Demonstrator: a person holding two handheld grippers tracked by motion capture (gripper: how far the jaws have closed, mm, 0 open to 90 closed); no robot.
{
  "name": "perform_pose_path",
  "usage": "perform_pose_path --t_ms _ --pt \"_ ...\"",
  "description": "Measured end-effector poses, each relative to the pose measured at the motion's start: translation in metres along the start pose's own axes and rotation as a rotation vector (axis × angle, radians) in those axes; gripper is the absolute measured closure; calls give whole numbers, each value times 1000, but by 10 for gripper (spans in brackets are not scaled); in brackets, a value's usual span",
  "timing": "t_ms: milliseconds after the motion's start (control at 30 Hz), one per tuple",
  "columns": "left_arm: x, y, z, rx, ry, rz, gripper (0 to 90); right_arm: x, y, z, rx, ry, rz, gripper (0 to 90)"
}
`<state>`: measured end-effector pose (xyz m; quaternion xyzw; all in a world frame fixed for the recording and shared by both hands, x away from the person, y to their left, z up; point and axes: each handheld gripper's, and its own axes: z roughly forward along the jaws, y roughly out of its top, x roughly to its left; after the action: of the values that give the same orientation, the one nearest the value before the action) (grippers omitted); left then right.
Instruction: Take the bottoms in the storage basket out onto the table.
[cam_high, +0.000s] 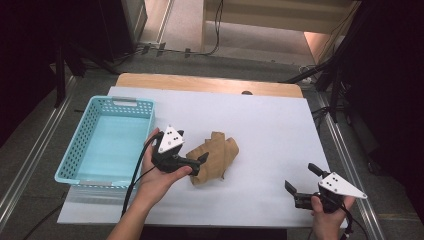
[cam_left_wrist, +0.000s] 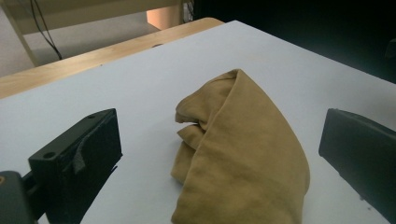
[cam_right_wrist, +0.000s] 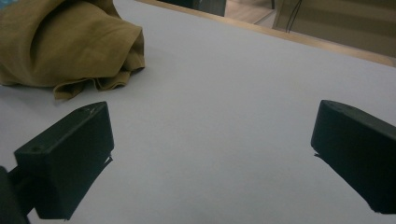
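Observation:
A crumpled tan cloth lies in a heap near the middle of the white table. My left gripper is open at the cloth's left end. In the left gripper view its two black jaws stand wide apart, left gripper, with the cloth between them and touching neither. My right gripper is open low over the table's front right, well away from the cloth. The right gripper has only bare table between its jaws, and the cloth lies far off at the upper left.
A light blue plastic basket with nothing in it stands at the table's left side, right next to my left hand. A wooden strip runs along the table's far edge. Dark stands and cables surround the table on the floor.

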<state>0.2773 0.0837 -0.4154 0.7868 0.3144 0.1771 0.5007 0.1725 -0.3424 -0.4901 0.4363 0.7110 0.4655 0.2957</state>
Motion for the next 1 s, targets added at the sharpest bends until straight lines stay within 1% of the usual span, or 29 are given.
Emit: perform_pose_path --t_ms 33,133,167,267,300,333,400,633,667,700,1000 --pt "0 0 0 0 0 0 0 0 0 0 0 0 0 0" --pt "4 -1 -9 -15 14 -7 0 0 0 0 0 0 0 0" --pt "4 -1 -9 -15 14 -7 0 0 0 0 0 0 0 0" --pt "9 -3 -18 -26 25 -19 0 0 0 0 1 0 -1 0" --pt "9 -3 -18 -26 25 -19 0 0 0 0 1 0 -1 0" --pt "12 -4 -23 -30 35 -21 0 0 0 1 0 1 -2 0" --pt "14 -5 -25 -31 39 -21 0 0 0 1 -1 0 -2 0" --pt "25 -10 -41 -44 77 -40 0 0 0 -1 -4 -2 1 0" --pt "29 -12 -46 -48 86 -47 0 -1 0 -1 -4 -2 0 0" --pt "29 -12 -46 -48 86 -47 0 -1 0 -1 -4 -2 0 0" --pt "46 -24 -69 -60 139 -82 0 -2 1 -3 -9 -4 -2 0"
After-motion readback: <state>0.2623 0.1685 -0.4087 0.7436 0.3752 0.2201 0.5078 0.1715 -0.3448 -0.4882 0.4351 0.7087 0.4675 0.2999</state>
